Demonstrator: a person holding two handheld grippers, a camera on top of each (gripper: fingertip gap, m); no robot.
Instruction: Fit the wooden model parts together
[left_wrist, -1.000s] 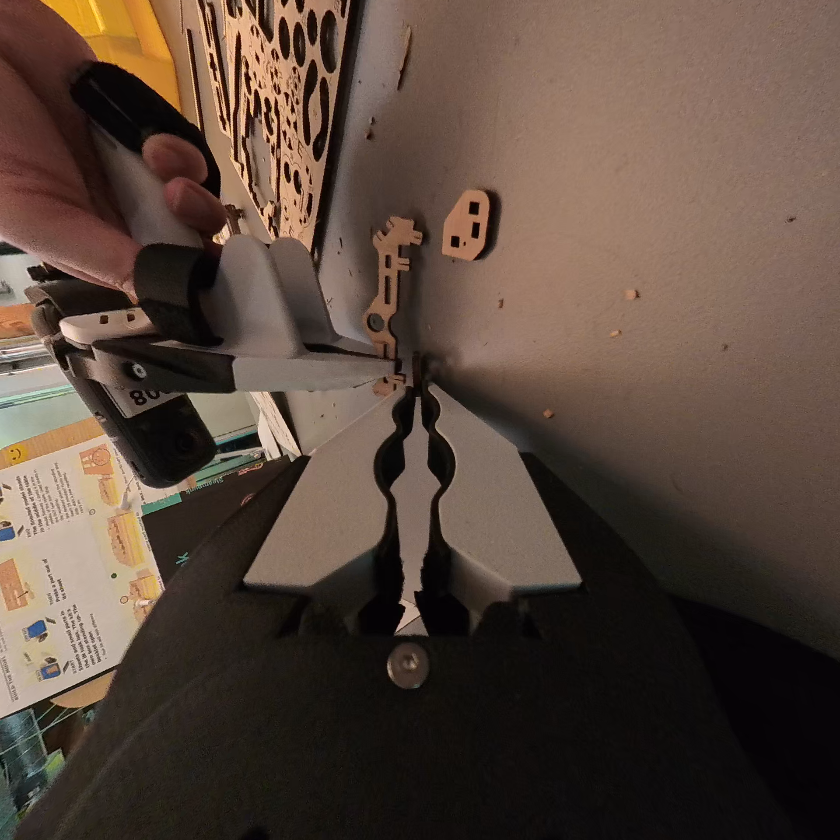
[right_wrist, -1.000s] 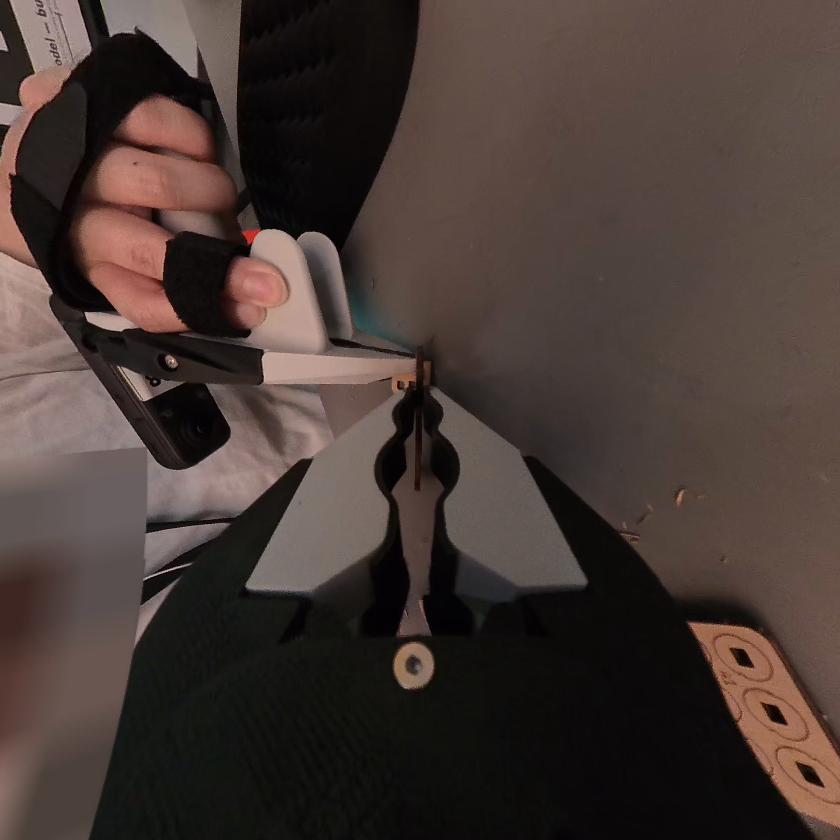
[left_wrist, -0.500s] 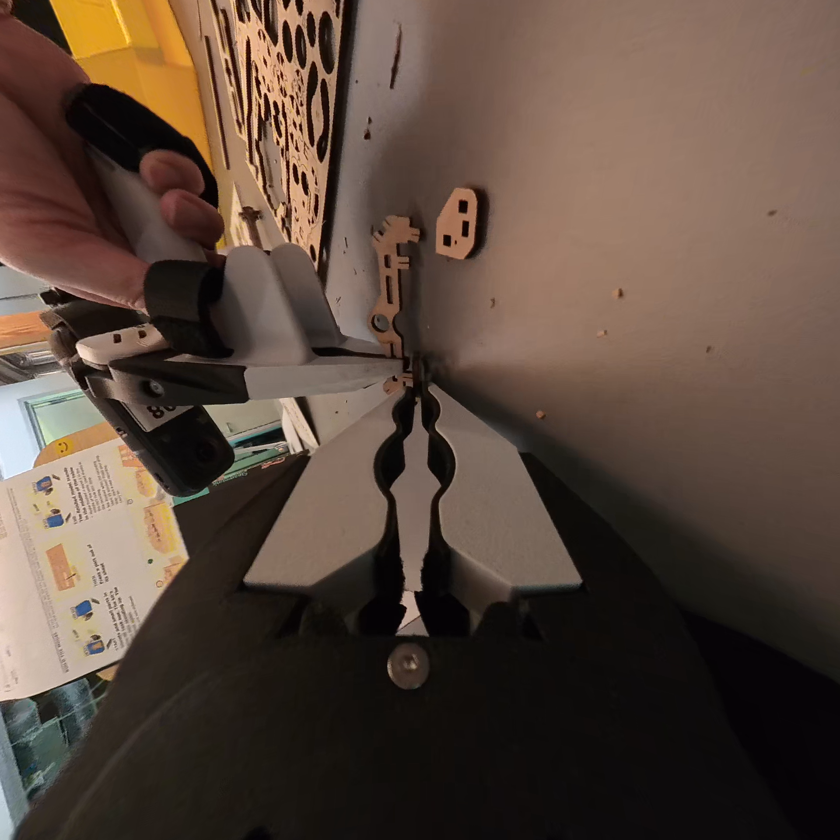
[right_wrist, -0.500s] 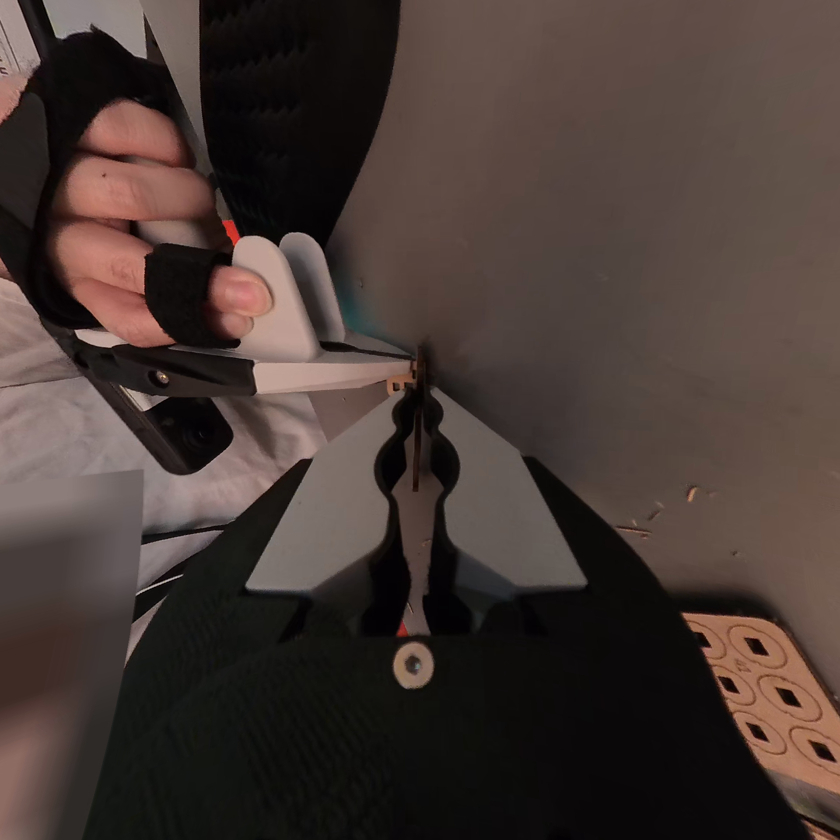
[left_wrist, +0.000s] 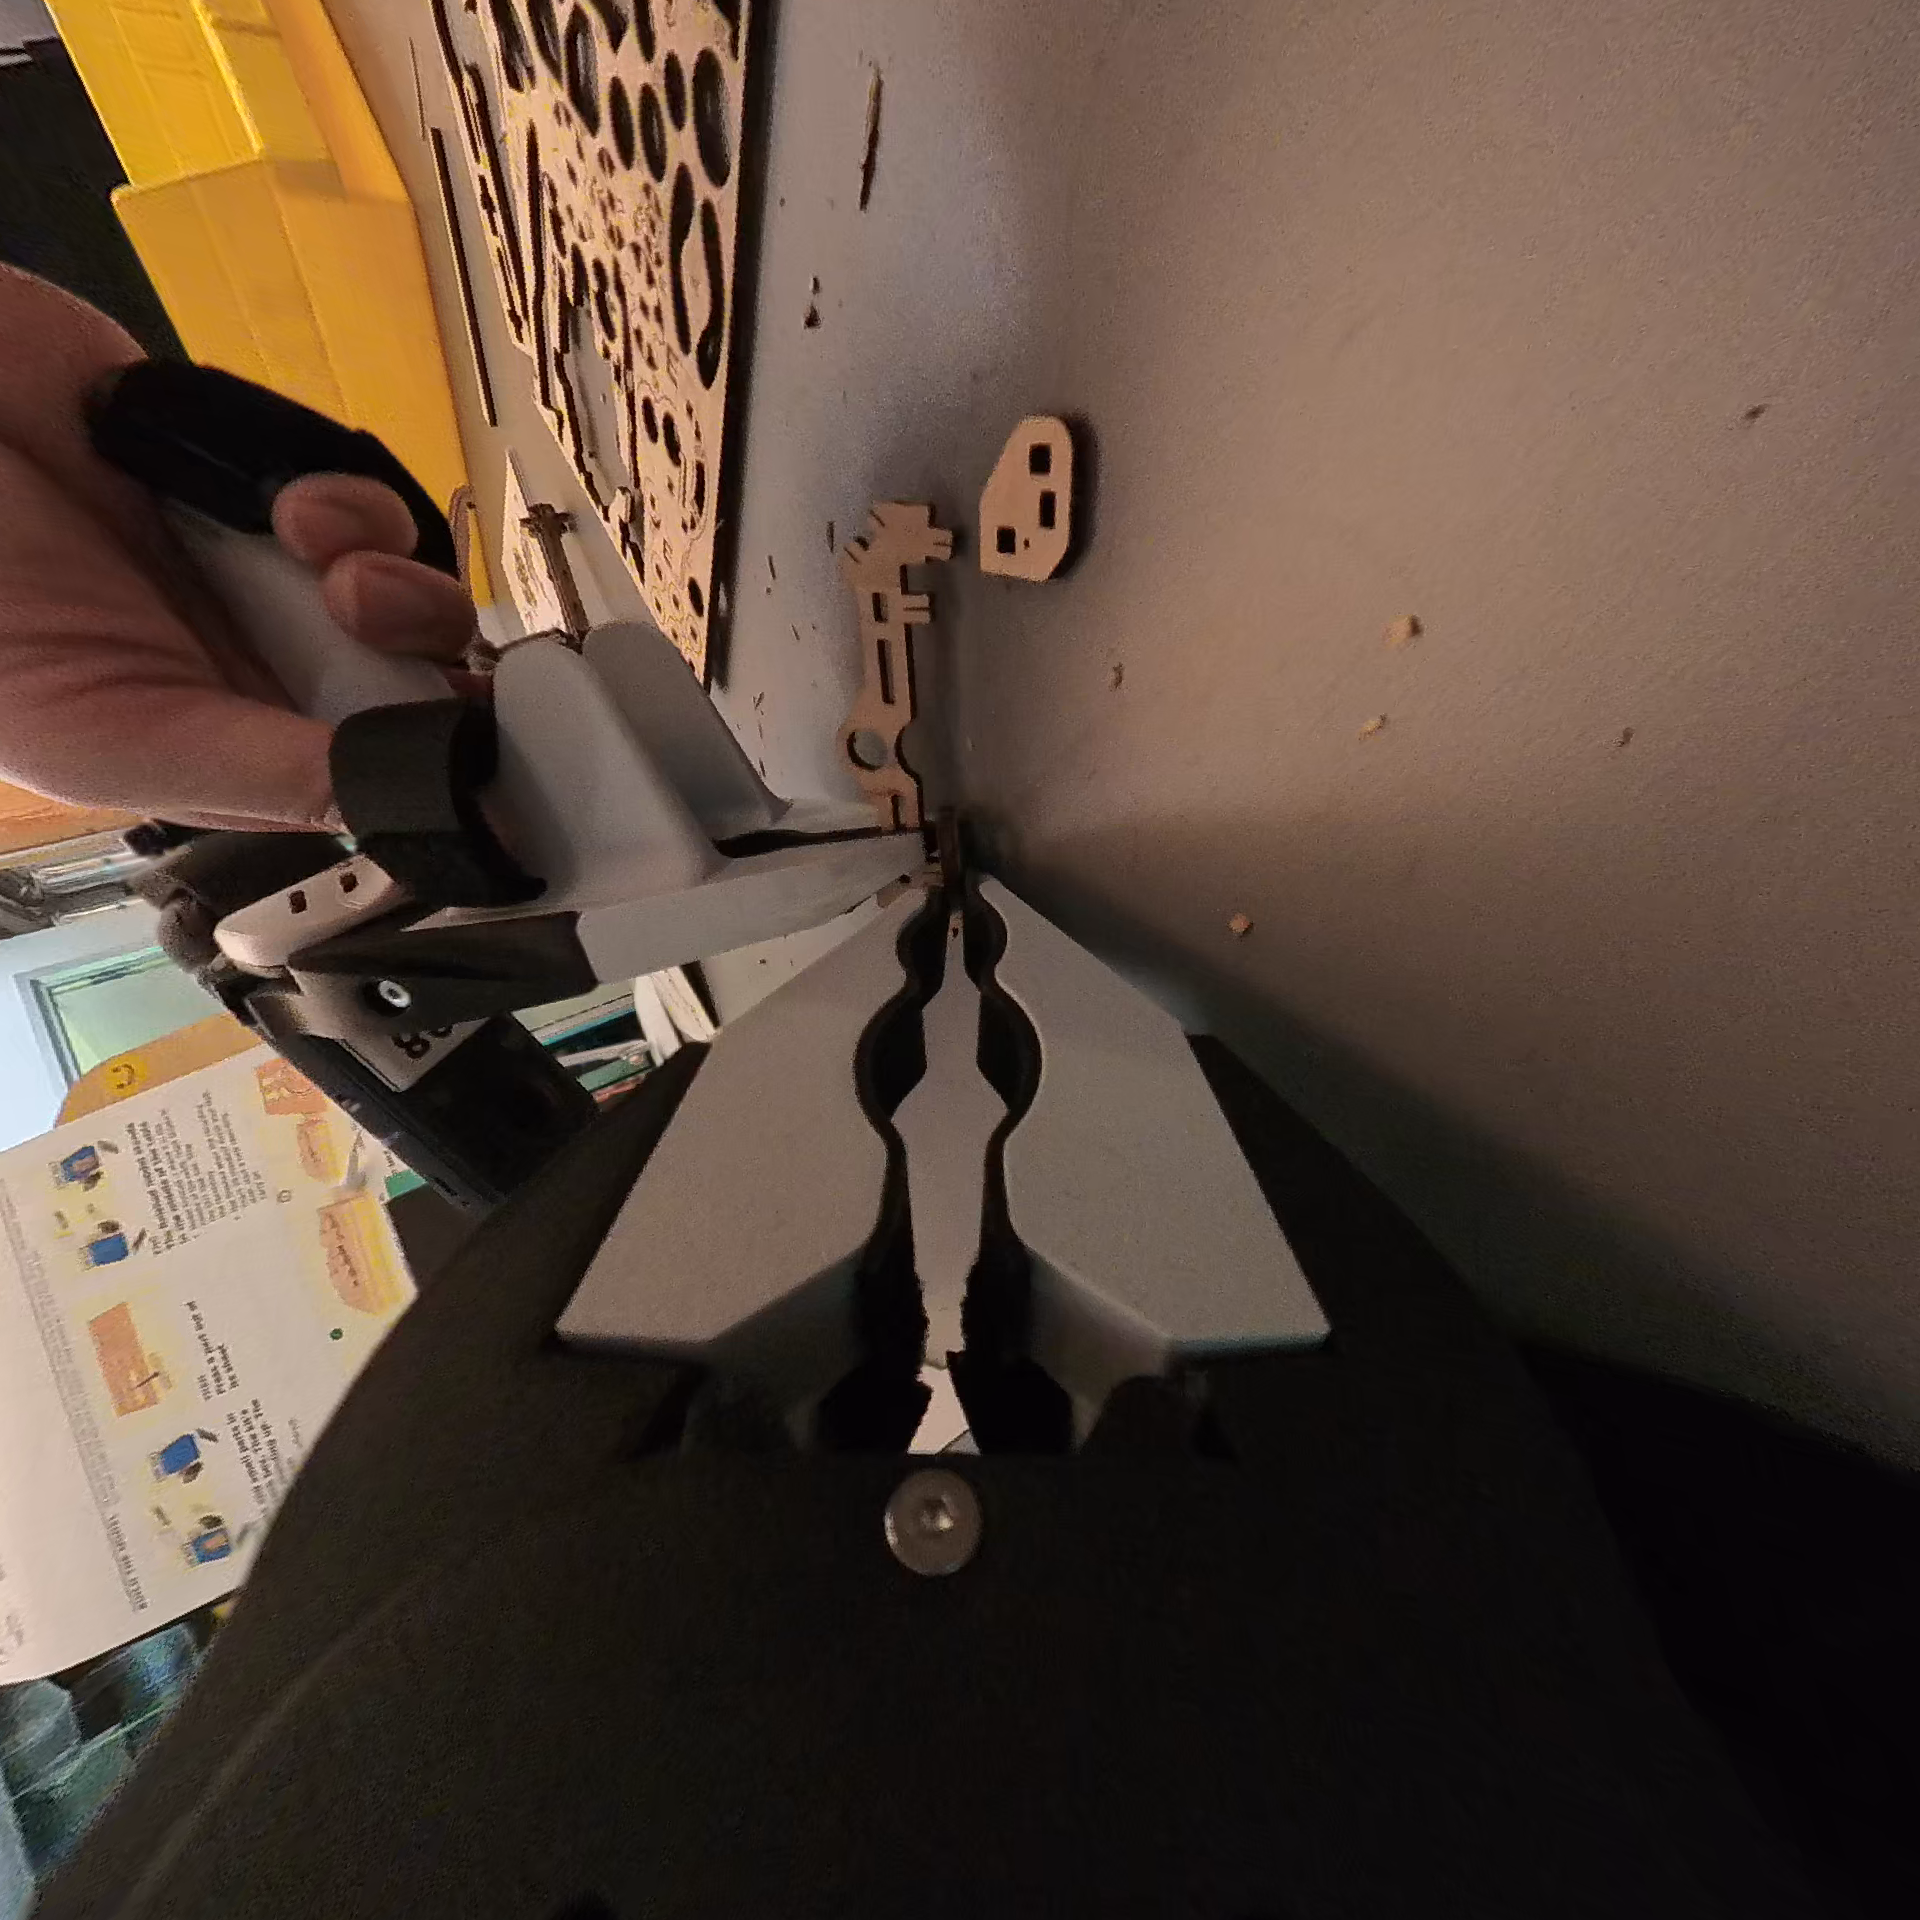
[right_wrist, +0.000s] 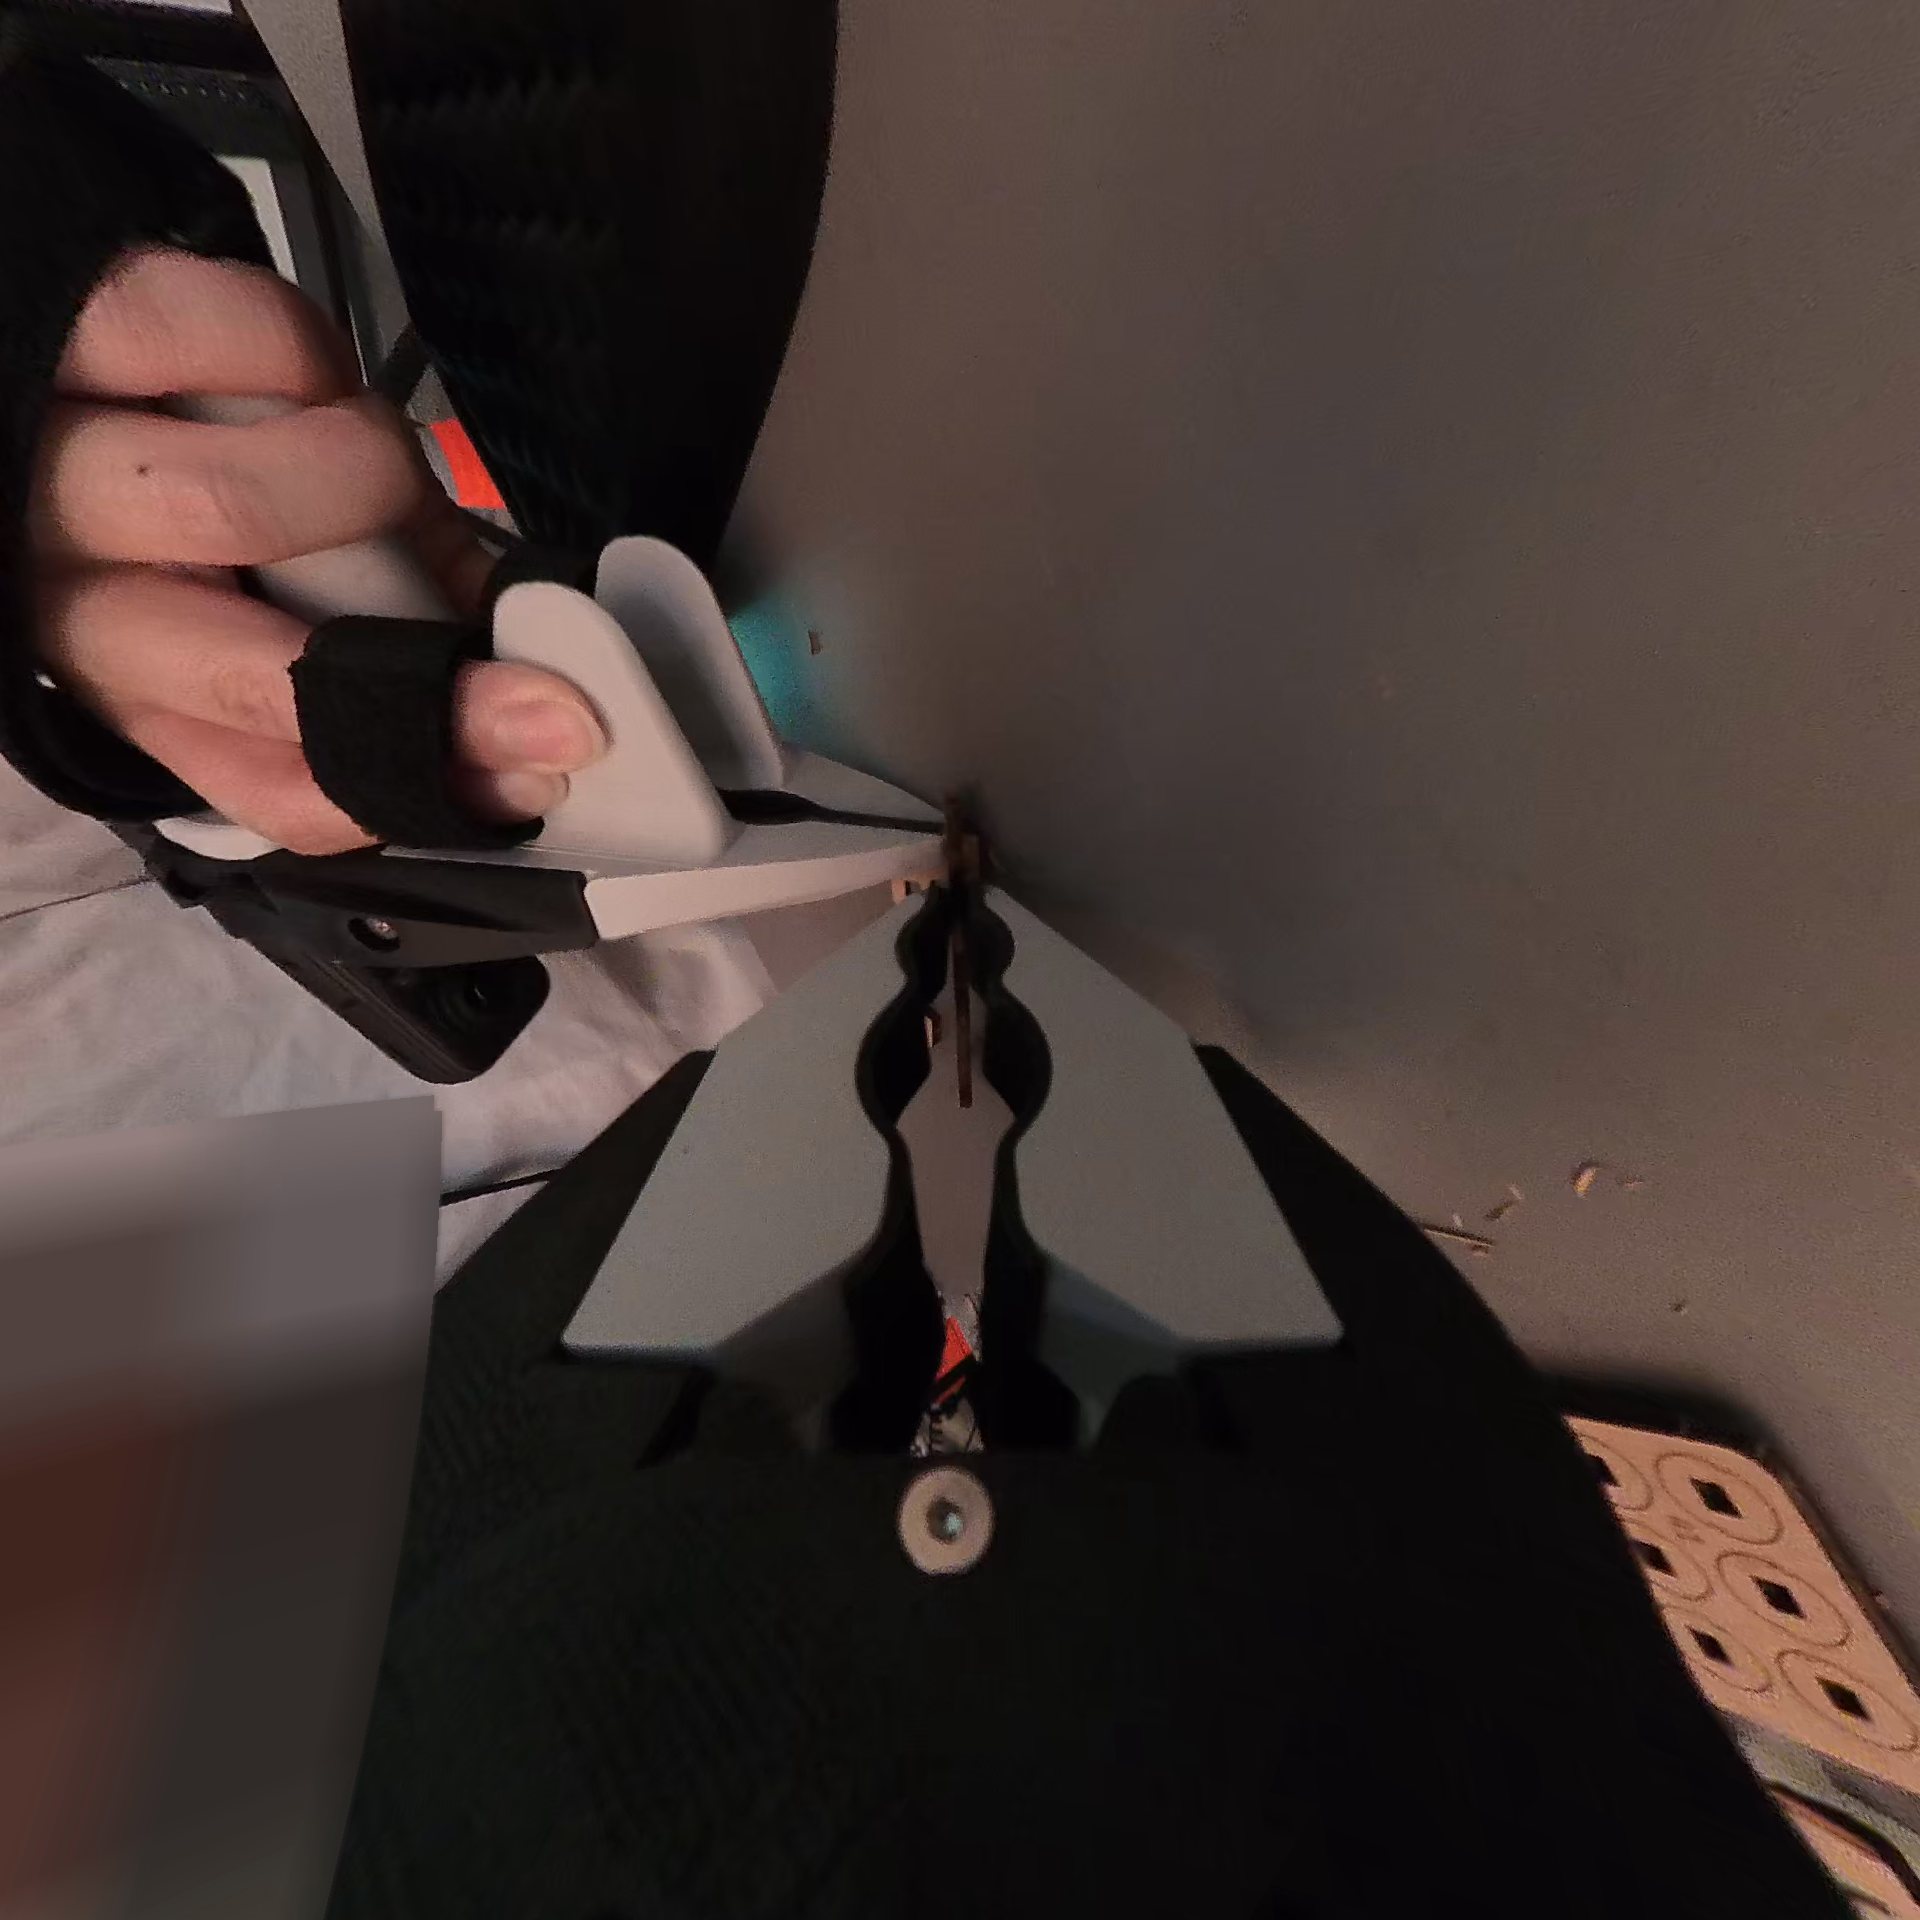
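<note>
Both grippers are meeting tip to tip just above the grey table (left_wrist: 1455, 416), at the centre of each frame. The left gripper (left_wrist: 948, 883) is pinching a small pale wooden piece (left_wrist: 940, 847) at its very tips, its jaws drawn nearly together. The right gripper (right_wrist: 961, 904) is clamping a thin dark-edged wooden strip (right_wrist: 963, 1029), seen edge-on and running back between its jaws. In the right wrist view the left gripper is entering from the left with a notched pale tab at its tip, touching the strip.

The step in hand appears to be the mating of these two parts, tab into slot; whether the joint is seated cannot be told, since the junction is tiny and shadowed. The next move probably calls for a short, straight push along the slot with both grips kept firm, because thin cut wood is likely to twist or snap under a sideways load.

Two loose parts are lying on the table in the upper centre of the left wrist view: a long notched piece (left_wrist: 891, 665) and a rounded plate (left_wrist: 1029, 499) with square holes. A punched-out sheet (left_wrist: 623, 260) is lying at upper left beside a yellow box (left_wrist: 281, 239); an instruction leaflet (left_wrist: 156, 1299) is showing at lower left. Wood crumbs are dotting the table. Another sheet (right_wrist: 1756, 1600) is sitting at lower right of the right wrist view. The lighting is dim.
</note>
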